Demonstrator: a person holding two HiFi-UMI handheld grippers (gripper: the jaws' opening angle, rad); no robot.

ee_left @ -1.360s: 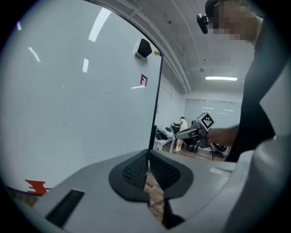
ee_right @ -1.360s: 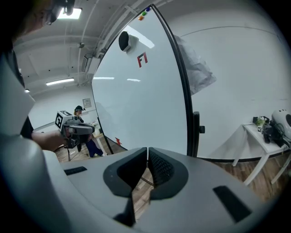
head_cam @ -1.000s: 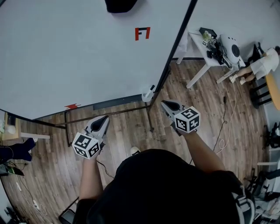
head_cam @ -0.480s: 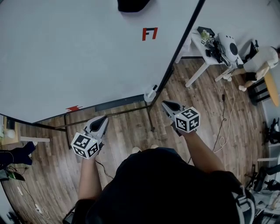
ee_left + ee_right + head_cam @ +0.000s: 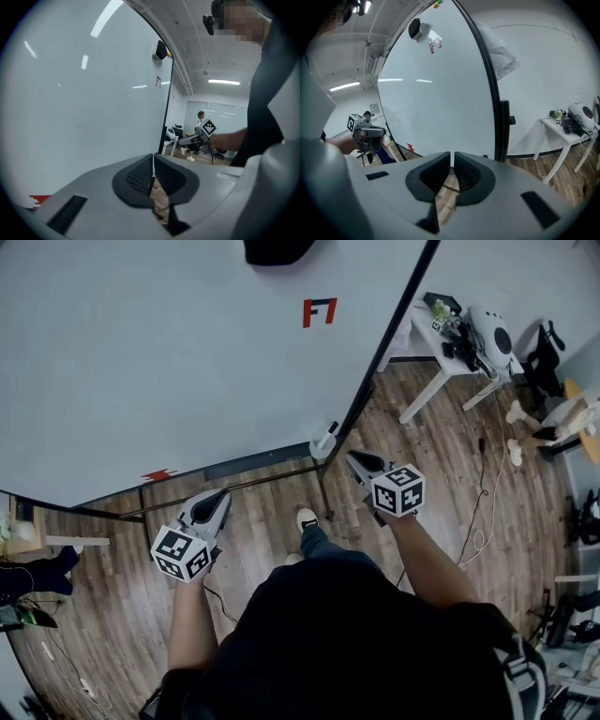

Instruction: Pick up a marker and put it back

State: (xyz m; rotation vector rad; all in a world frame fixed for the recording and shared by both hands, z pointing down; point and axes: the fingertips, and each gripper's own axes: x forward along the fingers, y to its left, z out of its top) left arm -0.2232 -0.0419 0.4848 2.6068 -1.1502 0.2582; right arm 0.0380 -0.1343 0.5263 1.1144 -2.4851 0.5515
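Note:
A small white holder (image 5: 322, 443) hangs at the lower right corner of the whiteboard (image 5: 169, 352), and a dark-capped marker (image 5: 331, 427) sticks out of it. My right gripper (image 5: 355, 462) hovers just below and right of the holder without touching it. In the right gripper view, this gripper (image 5: 452, 161) has a narrow gap between its jaws, which are opening with nothing between them. My left gripper (image 5: 215, 502) is held low over the wooden floor, left of the board's stand. The left gripper (image 5: 152, 165) has its pads pressed together and is empty.
The whiteboard carries a red F-shaped mark (image 5: 319, 311), a red patch (image 5: 157, 474) and a black eraser (image 5: 278, 249). Its black frame leg (image 5: 323, 498) stands between my grippers. A white table (image 5: 441, 357) with gear is at the right, and a cable (image 5: 487, 512) lies on the floor.
The person's shoe has stepped forward into view between the grippers. The right gripper has edged slightly up toward the holder. The left gripper has barely moved.

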